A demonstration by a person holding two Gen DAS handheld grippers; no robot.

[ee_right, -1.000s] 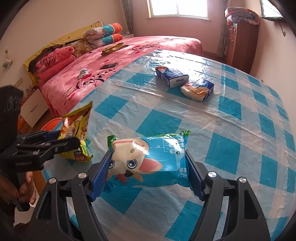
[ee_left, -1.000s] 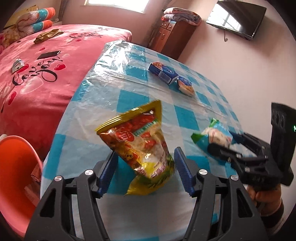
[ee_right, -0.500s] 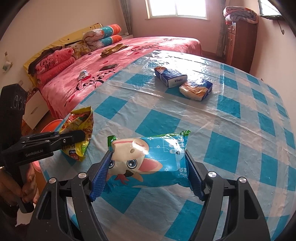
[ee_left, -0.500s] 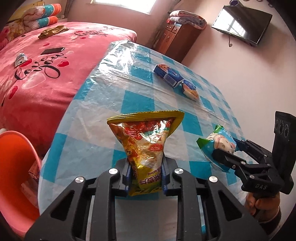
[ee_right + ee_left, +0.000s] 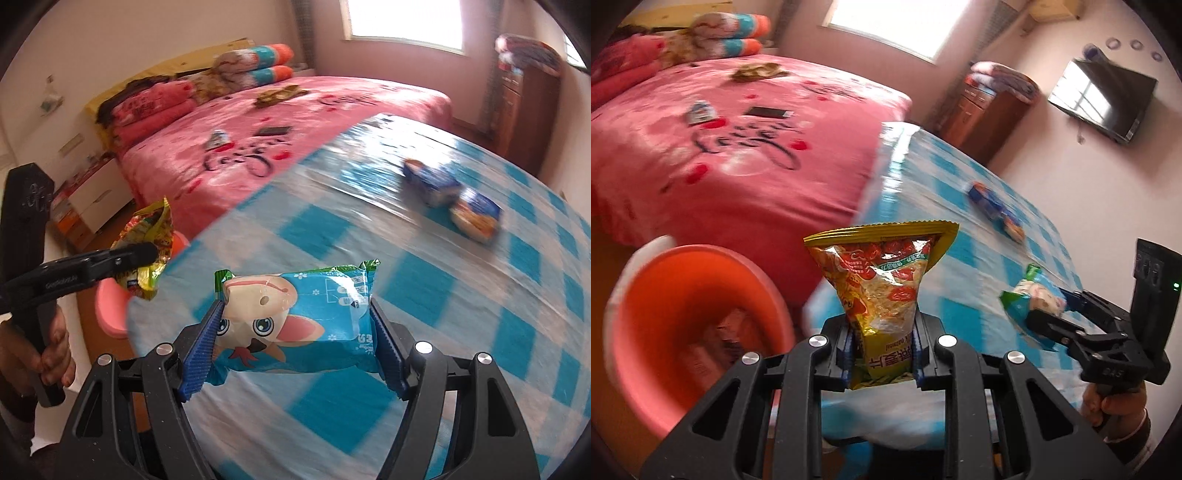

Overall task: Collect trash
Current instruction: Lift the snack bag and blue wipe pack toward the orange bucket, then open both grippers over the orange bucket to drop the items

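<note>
A yellow snack bag (image 5: 882, 288) stands upright between the pads of my left gripper (image 5: 882, 354), which is shut on its lower part. It hangs off the table's left edge, beside the orange bin (image 5: 665, 295) on the floor. In the right wrist view the same yellow snack bag (image 5: 151, 229) shows in the left gripper (image 5: 144, 253) above the orange bin (image 5: 110, 306). My right gripper (image 5: 295, 332) is shut on a blue packet with a cartoon face (image 5: 295, 314), held wide above the checked tablecloth (image 5: 443, 295). The left wrist view shows this blue packet (image 5: 1030, 302) at the right.
Two small blue packets (image 5: 430, 181) (image 5: 476, 216) lie on the far part of the table. A pink bed (image 5: 701, 166) with a phone (image 5: 768, 110) and a small wrapper (image 5: 700, 110) stands behind the bin. A wooden cabinet (image 5: 982, 110) is at the back.
My left gripper closed on the yellow bag, lifted it and swung left past the table edge toward the orange bin. The right gripper moved left too, still gripping the blue packet.
</note>
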